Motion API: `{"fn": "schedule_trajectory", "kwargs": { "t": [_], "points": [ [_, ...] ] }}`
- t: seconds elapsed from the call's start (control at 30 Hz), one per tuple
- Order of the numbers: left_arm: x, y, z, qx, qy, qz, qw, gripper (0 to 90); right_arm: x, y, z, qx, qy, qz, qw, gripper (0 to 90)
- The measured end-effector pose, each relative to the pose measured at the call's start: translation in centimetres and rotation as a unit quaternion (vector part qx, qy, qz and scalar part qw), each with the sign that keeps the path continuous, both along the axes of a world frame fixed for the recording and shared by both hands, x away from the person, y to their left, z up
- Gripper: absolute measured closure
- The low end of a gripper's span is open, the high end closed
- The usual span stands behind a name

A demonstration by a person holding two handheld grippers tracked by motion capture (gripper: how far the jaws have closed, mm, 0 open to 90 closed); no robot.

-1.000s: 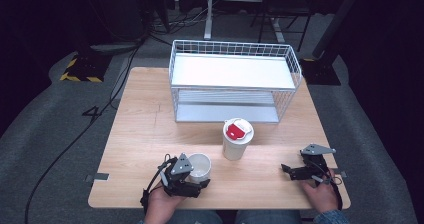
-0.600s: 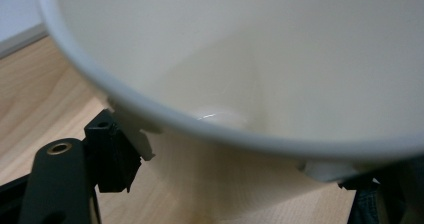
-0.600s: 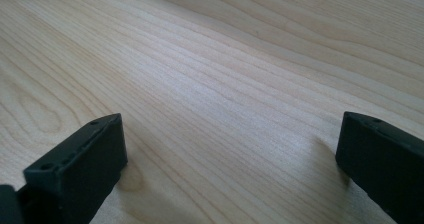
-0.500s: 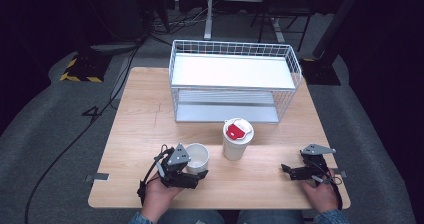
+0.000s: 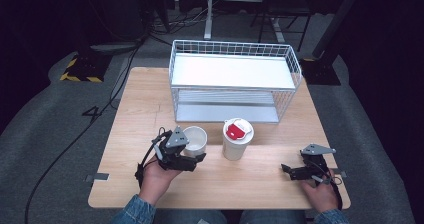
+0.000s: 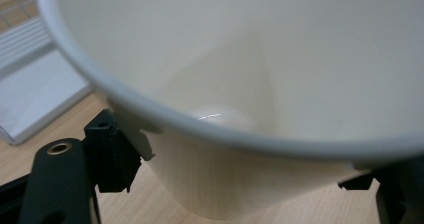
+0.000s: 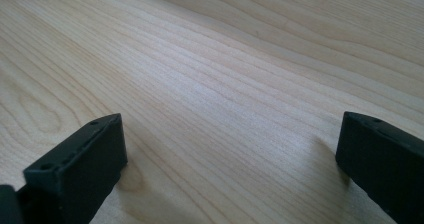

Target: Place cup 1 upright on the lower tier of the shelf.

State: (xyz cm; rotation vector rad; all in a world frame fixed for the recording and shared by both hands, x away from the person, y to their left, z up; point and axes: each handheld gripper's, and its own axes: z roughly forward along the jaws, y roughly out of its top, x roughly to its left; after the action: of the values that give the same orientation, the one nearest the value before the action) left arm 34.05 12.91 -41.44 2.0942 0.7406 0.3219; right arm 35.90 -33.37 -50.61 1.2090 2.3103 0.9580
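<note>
While my left gripper (image 5: 192, 156) clamps the white cup (image 5: 195, 140), my right gripper (image 5: 291, 171) rests wide open, empty, on the table (image 5: 150, 99).

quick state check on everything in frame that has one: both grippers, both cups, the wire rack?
left gripper: shut on the open white cup, jaws on opposite sides of its wall.
open white cup: no lid, empty inside, held.
lidded cup: upright on the table, white lid with red tab on, untouched.
right gripper: open, nothing between the jaws, low over bare wood.
wire rack: upright, both shelves empty.
</note>
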Motion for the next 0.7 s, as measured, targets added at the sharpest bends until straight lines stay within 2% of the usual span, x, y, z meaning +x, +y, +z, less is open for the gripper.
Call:
{"fn": "schedule_trajectory", "kwargs": {
  "t": [0.17,0.43,0.57,0.7],
  "points": [
    [1.2,0.1,0.8,-0.005,-0.006,0.004,1.0,22.8,0.0,0.0,0.0,0.0,0.0,0.0,1.0,0.2],
    [3.0,-0.2,1.9,0.001,-0.02,0.007,0.9998,22.8,0.0,0.0,0.0,0.0,0.0,-0.002,1.0,0.2],
    [4.0,-0.5,2.1,-0.014,-0.014,0.01,0.9998,22.8,0.0,0.0,0.0,0.0,0.0,-0.001,1.0,0.2],
    [5.1,-0.9,2.4,-0.017,-0.016,0.013,0.9996,22.8,0.0,0.0,0.0,0.0,0.0,-0.002,1.0,0.2]
  ]
}}
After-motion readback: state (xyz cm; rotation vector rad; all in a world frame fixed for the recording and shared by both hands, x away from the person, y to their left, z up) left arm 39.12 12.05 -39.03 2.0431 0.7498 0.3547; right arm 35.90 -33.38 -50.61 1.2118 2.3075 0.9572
